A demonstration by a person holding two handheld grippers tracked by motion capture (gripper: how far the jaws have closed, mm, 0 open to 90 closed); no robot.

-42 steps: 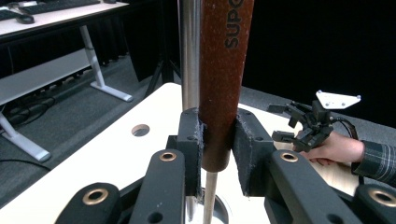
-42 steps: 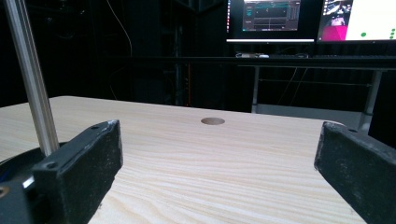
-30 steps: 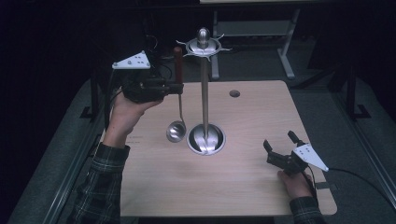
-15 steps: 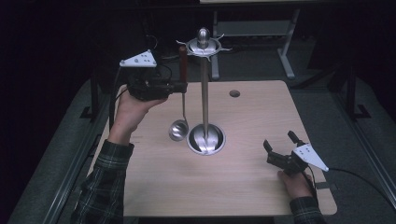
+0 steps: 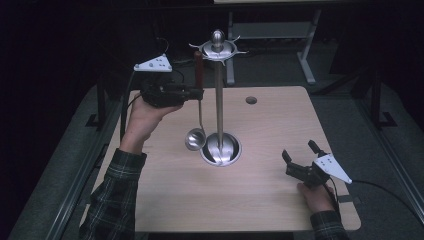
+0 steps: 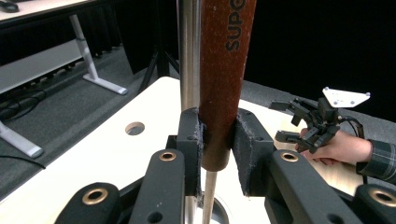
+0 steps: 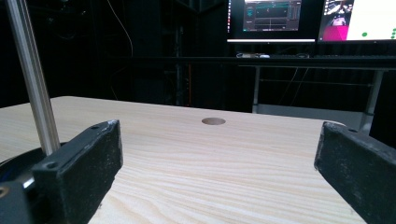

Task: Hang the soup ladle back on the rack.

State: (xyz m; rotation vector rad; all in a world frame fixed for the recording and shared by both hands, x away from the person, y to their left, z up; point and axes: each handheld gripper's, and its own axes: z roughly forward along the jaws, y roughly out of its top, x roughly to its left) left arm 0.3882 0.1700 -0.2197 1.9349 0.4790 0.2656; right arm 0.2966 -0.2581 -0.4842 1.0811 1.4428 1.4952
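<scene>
A ladle with a red-brown handle (image 5: 198,70) hangs upright, its steel bowl (image 5: 195,138) just above the wooden table (image 5: 270,210). My left gripper (image 5: 198,93) is shut on the lower end of that handle (image 6: 224,70), pads pressed on both sides (image 6: 218,135). The handle stands right beside the steel pole (image 5: 218,100) of a utensil stand, its top near the hooked crown (image 5: 218,48). At the table's near right, my right gripper (image 5: 299,150) rests low with its jaws wide apart and nothing between them (image 7: 219,158).
The stand's round steel base (image 5: 221,149) sits mid-table. A small round hole (image 5: 251,100) marks the far part of the tabletop. Another table's metal legs (image 5: 305,55) stand behind. Monitors (image 7: 299,18) glow in the dark background.
My left gripper has carried the ladle a little to the right, closer to the stand's pole. The right gripper has stayed where it was.
</scene>
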